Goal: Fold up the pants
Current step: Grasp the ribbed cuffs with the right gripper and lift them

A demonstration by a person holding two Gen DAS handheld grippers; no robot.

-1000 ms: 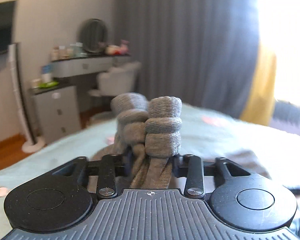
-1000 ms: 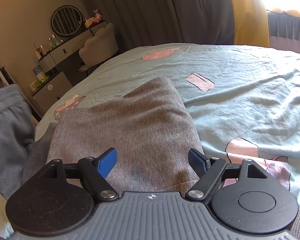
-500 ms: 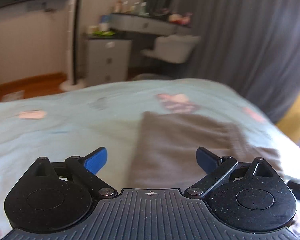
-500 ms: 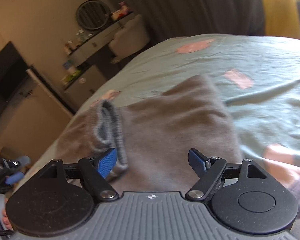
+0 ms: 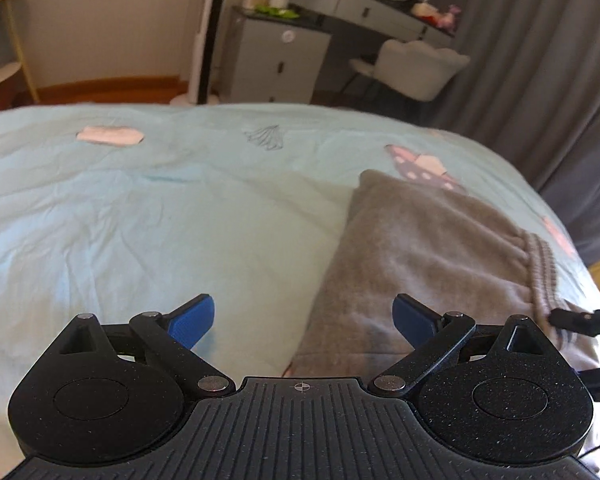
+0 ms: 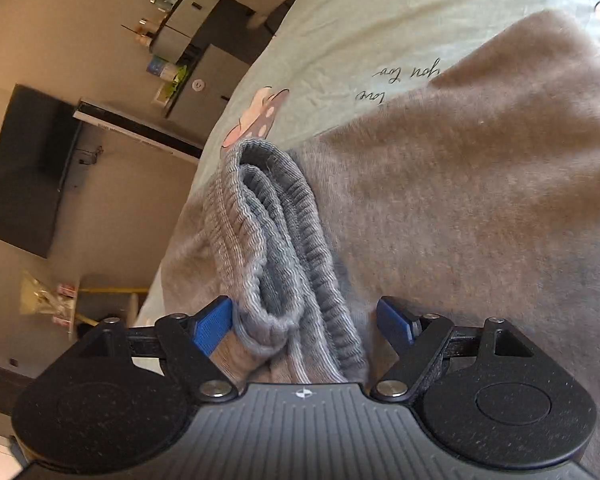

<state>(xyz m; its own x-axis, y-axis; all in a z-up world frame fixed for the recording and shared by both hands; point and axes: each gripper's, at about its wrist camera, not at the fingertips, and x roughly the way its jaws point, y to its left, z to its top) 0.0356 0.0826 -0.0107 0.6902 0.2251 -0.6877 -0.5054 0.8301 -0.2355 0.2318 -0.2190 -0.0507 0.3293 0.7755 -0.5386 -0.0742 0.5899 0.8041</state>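
The grey pants [image 5: 428, 256] lie folded on the light blue bed sheet [image 5: 148, 216], with the ribbed cuffs [image 5: 540, 272] at their right end. My left gripper [image 5: 303, 320] is open and empty, just above the pants' left edge. In the right wrist view the pants [image 6: 480, 200] fill the frame and the bunched ribbed cuffs [image 6: 276, 248] sit between the blue pads of my right gripper [image 6: 305, 326], which is open around them. The right gripper's tip also shows in the left wrist view [image 5: 580, 318].
A grey cabinet [image 5: 276, 60], a dressing table with a round mirror [image 5: 380, 4] and a white chair [image 5: 416, 68] stand beyond the bed. Grey curtains [image 5: 540, 60] hang at the right. A dark TV [image 6: 28, 168] is on the wall.
My left gripper has let go of the cuffs, opened and swung left over the bed. The right gripper has tilted and moved onto the dropped cuffs, which now sit between its pads.
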